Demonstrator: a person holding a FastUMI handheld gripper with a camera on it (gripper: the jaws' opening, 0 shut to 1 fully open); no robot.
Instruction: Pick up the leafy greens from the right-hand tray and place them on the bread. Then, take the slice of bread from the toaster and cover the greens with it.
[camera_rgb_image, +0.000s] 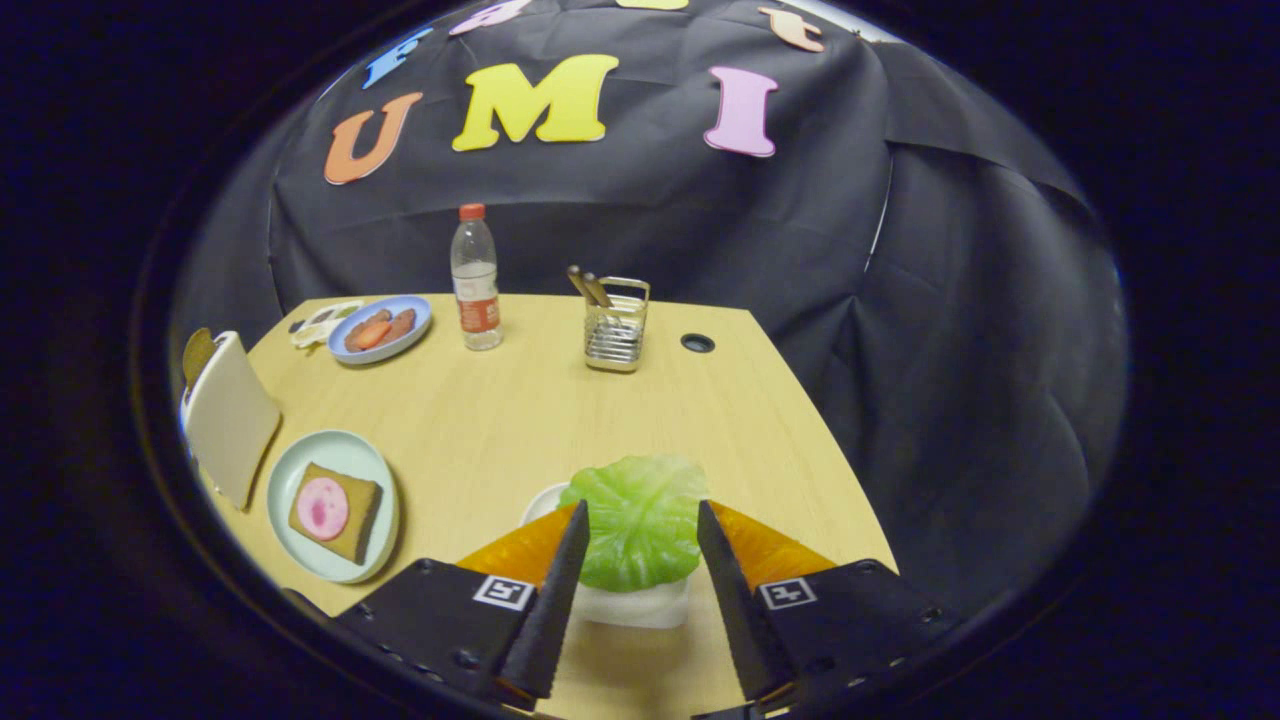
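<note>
Tool (640, 525) seemingly clamped on leafy greens (636, 520), lower centre; next, carry them to bread (335, 511), lower left.

Green leafy greens (640, 520), white tray (632, 605), brown bread (336, 512), pale wooden table (560, 420).

Leafy greens (640, 520) on tray (640, 605), toaster (232, 415) far left.

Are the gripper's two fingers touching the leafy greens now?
Touching. In the gripper view the gripper has a finger against each side of the leafy greens, with no gap showing, above the white tray.
</note>
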